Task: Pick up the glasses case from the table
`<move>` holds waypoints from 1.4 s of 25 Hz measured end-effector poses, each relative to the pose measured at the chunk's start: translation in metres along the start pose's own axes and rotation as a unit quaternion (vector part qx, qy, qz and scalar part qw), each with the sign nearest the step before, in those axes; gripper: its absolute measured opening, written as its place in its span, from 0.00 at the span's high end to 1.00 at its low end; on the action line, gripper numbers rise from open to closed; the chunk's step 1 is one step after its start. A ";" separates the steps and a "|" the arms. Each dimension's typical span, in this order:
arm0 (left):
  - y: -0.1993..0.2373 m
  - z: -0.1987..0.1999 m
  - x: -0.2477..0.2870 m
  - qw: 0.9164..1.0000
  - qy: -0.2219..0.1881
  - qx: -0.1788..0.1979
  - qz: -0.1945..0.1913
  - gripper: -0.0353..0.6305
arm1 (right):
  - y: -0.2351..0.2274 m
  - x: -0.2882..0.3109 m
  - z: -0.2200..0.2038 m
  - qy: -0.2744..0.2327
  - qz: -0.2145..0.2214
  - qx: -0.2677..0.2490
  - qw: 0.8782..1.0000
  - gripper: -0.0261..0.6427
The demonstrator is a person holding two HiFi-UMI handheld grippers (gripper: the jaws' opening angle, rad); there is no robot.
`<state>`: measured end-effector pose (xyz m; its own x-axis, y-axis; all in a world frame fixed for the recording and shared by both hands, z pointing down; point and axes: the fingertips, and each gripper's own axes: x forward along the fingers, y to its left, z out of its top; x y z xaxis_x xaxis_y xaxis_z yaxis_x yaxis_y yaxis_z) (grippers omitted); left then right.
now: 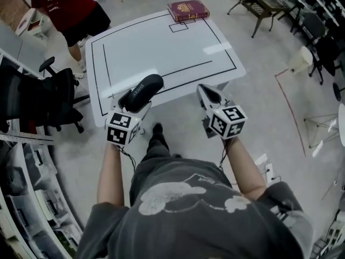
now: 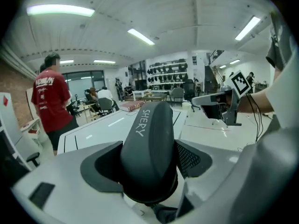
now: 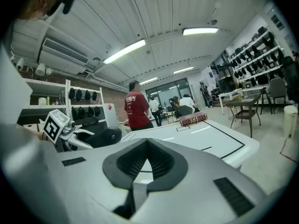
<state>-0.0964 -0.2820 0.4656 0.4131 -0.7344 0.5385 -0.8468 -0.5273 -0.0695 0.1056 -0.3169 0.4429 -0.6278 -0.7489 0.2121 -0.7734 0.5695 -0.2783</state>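
The black glasses case (image 1: 141, 92) hangs in the air over the white table's (image 1: 161, 47) near edge, held lengthwise in my left gripper (image 1: 136, 103). In the left gripper view the case (image 2: 149, 143) fills the gap, with the dark pads (image 2: 100, 169) pressed against both its sides. My right gripper (image 1: 205, 91) floats beside it at the same near edge, its jaws together and nothing between them. The right gripper view shows the pads (image 3: 161, 162) meeting at the tip and the held case (image 3: 100, 136) off to the left.
A dark red book (image 1: 187, 9) lies at the table's far edge. A person in a red shirt (image 1: 64, 4) stands past the far left corner. A black office chair (image 1: 48, 96) stands left of the table, and a dark metal side table (image 1: 264, 1) at the upper right.
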 end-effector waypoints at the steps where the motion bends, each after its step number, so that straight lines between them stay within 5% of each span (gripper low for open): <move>1: -0.006 -0.003 -0.008 1.000 -0.003 -0.014 0.002 0.44 | 0.002 -0.005 -0.001 -0.002 0.003 0.004 1.000 0.96; 4: -0.025 -0.011 -0.027 0.999 -0.010 -0.046 0.005 0.44 | 0.009 -0.020 -0.008 -0.004 0.007 0.017 1.000 0.96; 16: -0.053 -0.024 -0.047 0.998 -0.011 -0.062 -0.016 0.44 | 0.025 -0.047 -0.039 0.007 0.003 0.038 0.999 0.96; 35: -0.057 -0.088 -0.159 0.995 -0.044 -0.074 -0.047 0.44 | 0.152 -0.084 -0.072 0.031 -0.029 -0.017 0.999 0.96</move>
<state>-0.1431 -0.0975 0.4574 0.5153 -0.7222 0.4614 -0.8401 -0.5320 0.1056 0.0346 -0.1432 0.4504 -0.5858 -0.7588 0.2848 -0.8101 0.5379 -0.2331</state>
